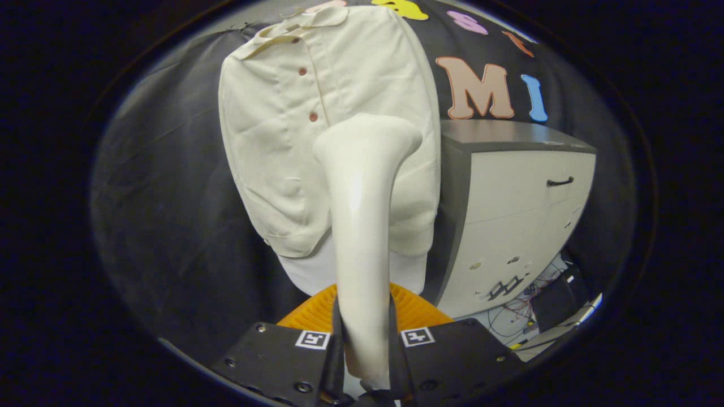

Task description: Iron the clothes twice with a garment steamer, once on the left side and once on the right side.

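Note:
A cream button-front shirt point(283, 130) hangs upright ahead of me, with reddish buttons down its placket and a white layer showing under its hem. My gripper point(365, 345) is shut on the handle of a white garment steamer point(362, 226). The steamer rises from between the fingers. Its flared head point(367, 138) lies against the shirt's middle, a little right of the button line and below the lowest visible button.
A grey and white cabinet point(520, 215) with a dark drawer handle stands close to the shirt's right side. Loose cables point(531, 305) lie at the cabinet's foot. An orange ribbed object point(418, 311) sits below the shirt, just beyond the fingers.

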